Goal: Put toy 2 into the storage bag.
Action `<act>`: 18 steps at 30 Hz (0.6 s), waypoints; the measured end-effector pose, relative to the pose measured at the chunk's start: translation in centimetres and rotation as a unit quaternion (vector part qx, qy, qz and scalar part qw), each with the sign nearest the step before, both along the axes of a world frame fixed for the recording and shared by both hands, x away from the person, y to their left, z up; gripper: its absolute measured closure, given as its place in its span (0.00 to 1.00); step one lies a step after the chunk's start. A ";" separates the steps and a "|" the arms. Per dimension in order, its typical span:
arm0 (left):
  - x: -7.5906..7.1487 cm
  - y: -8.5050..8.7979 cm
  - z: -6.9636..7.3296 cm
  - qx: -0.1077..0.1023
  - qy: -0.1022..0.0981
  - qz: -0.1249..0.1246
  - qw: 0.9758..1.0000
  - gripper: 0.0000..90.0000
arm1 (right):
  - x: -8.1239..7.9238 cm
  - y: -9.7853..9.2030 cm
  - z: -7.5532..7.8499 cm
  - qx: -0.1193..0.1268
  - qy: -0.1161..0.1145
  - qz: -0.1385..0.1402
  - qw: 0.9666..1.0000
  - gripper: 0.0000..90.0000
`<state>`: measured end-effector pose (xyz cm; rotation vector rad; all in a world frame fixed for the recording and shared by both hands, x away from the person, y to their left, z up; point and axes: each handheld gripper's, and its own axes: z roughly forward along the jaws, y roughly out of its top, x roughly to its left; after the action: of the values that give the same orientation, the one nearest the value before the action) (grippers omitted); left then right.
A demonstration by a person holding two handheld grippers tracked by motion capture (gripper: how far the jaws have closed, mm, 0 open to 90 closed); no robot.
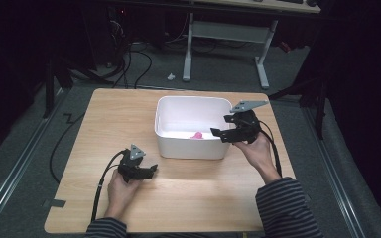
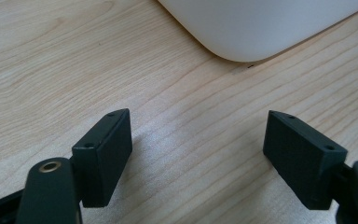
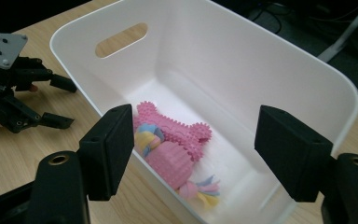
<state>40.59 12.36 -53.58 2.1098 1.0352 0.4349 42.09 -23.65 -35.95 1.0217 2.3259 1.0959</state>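
The left gripper (image 2: 198, 149) hangs low over the wooden tabletop (image 2: 74, 60), its two black jaws spread wide with bare wood grain between them. Ahead, at the upper right, the rounded corner of a white bin (image 2: 261, 25) rests on the tabletop, apart from both jaws.

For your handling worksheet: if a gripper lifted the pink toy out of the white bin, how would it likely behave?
The pink toy looks like nubbed rubber with fleece tassels, so it would probably flex a little, grip well between the jaws, and let the tassels dangle. It seems small and likely light. Its irregular shape suggests it wouldn't roll in the white bin.
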 end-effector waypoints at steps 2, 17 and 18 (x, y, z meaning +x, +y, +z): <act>0.0 0.0 0.0 0.000 0.000 0.000 1.000 0.27 | -0.7 -1.0 0.2 0.006 -0.008 -0.011 1.000 0.34; 0.0 0.0 0.0 0.001 0.000 0.001 1.000 0.27 | -5.3 -7.5 -0.2 0.043 -0.048 -0.080 0.995 0.37; 0.0 0.0 0.0 0.001 -0.001 0.001 1.000 0.27 | -5.5 -7.8 -0.4 0.042 -0.044 -0.083 0.995 0.37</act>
<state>40.58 12.35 -53.58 2.1106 1.0360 0.4381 36.60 -31.47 -36.31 1.1496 2.1006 1.1577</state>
